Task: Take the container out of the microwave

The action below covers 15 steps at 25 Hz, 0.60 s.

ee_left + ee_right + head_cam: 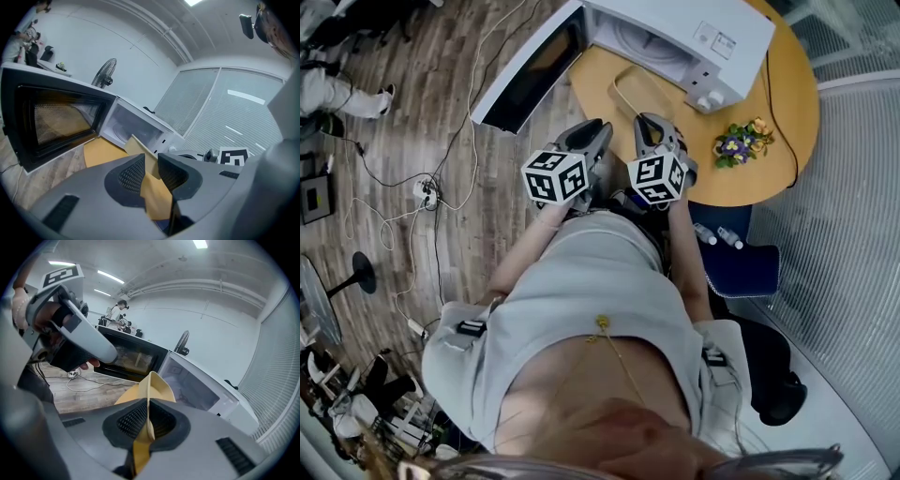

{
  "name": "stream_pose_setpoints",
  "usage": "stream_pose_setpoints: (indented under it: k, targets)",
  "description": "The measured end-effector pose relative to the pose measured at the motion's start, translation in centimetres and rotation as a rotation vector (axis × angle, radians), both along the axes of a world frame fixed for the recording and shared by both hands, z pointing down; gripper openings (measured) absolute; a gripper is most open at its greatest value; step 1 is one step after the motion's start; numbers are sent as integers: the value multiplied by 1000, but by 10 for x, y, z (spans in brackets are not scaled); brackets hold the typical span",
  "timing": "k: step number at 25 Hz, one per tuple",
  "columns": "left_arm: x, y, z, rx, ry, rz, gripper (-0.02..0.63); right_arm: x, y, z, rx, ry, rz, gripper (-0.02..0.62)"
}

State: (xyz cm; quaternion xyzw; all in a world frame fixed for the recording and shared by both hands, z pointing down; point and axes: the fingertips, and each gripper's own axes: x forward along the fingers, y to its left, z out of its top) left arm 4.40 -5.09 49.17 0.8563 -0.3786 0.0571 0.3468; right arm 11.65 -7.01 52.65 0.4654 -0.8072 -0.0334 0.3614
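Left of the microwave (703, 28), its door (530, 70) hangs open. Just before its mouth, your left gripper (151, 171) clamps the clear container (642, 94) by its near rim. The container is outside, over the table (787, 103), with its long axis pointing into the microwave, whose cavity holds a turntable (630, 39). Your right gripper (147, 420) pinches that rim too, jaws nearly together.

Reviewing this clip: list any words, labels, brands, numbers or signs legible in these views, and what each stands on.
Nothing here can be read as text.
Control panel of the white microwave: a small label and marks, too small to read.
Marker cubes on the left gripper and right gripper: black-and-white square patterns, no letters.
Clear plastic container: no print seen.
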Motion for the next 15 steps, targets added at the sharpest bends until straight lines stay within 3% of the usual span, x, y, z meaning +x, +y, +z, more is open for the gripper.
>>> stream_pose_setpoints:
  k: [15]
  targets:
    - [14,41,4,-7,-11,-25,101,5,38,1,-11,-26,-38,28]
